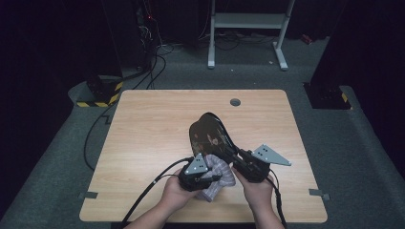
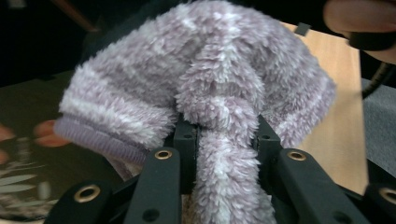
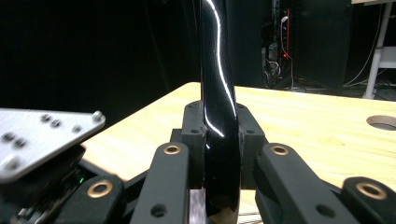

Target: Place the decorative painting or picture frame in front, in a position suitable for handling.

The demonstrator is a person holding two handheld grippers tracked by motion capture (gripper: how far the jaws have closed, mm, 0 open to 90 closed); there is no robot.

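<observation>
A dark glossy plate [image 1: 209, 135] with a flower pattern is held tilted above the table's near middle. My right gripper [image 1: 236, 156] is shut on its near rim; in the right gripper view the plate [image 3: 215, 70] stands edge-on between the jaws of that gripper [image 3: 219, 119]. A fluffy lilac striped sock [image 1: 218, 180] hangs just below the plate's near edge, and my left gripper [image 1: 214, 177] is shut on it. In the left gripper view the sock [image 2: 205, 74] bunches over that gripper [image 2: 226, 135], with the plate's patterned face [image 2: 28, 140] to its left.
The wooden table [image 1: 153, 129] has a round cable hole [image 1: 235, 101] near its far edge. Behind it stand a white frame [image 1: 248, 21] and a yellow-black striped base [image 1: 102, 93]. Cables run along the floor at left.
</observation>
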